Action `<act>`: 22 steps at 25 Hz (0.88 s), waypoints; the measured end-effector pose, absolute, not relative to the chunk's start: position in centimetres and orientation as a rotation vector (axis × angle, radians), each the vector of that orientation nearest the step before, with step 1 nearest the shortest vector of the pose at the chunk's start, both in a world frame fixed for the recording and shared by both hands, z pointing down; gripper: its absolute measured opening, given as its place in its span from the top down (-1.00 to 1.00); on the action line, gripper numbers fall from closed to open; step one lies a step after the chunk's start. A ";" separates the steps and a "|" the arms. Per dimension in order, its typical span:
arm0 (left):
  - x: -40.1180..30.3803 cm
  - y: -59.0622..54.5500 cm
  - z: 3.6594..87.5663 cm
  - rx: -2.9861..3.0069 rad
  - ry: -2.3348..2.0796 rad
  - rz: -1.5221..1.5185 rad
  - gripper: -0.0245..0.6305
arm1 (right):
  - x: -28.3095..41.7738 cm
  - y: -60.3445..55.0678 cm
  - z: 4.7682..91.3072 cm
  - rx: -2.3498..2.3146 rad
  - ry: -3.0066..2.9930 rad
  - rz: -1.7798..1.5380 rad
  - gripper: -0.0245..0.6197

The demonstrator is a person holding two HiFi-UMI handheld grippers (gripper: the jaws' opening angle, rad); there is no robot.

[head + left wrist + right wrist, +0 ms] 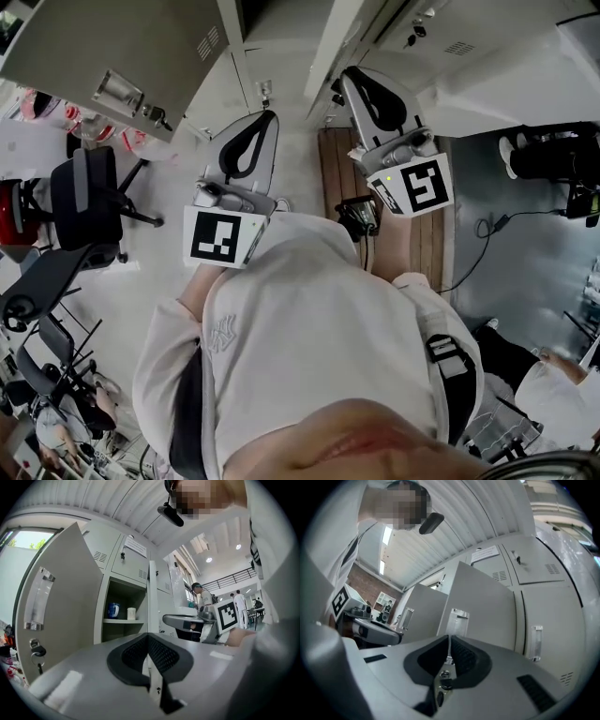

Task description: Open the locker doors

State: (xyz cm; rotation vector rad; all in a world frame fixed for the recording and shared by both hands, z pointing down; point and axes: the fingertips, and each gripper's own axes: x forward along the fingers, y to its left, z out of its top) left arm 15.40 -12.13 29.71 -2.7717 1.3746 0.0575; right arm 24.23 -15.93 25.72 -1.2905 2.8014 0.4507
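Note:
Grey lockers [281, 56] stand in front of me, at the top of the head view. One door [112, 47] at the left is swung wide open; in the left gripper view this door [61, 602] has a clear handle [38, 599] and a key in its lock [35, 651]. Its compartment [123, 606] holds a blue mug [113, 610] and a white cup [131, 613]. A second open door [483, 606] fills the right gripper view. My left gripper [268, 118] and right gripper [349, 77] are both shut on nothing and touch no door.
Closed locker doors [548, 606] with a clear handle [534, 641] stand to the right. A black office chair [84, 202] is at my left and a wooden board [333, 169] lies on the floor below the lockers. People stand far off [239, 603].

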 end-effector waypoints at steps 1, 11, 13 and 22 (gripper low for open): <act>14.9 -12.1 29.7 -2.761 1.383 0.062 0.92 | 24.3 -15.5 25.5 -1.341 2.786 0.465 0.86; 8.6 -10.6 29.8 -2.736 1.452 0.061 0.92 | 19.7 -10.6 28.3 -1.479 2.737 0.202 0.88; 7.3 -10.1 29.8 -2.749 1.444 0.051 0.92 | 18.0 -9.8 29.1 -1.489 2.738 0.146 0.88; 1.6 -7.1 30.1 -2.811 1.406 -0.026 0.92 | 10.5 -6.4 30.2 -1.544 2.709 0.060 0.88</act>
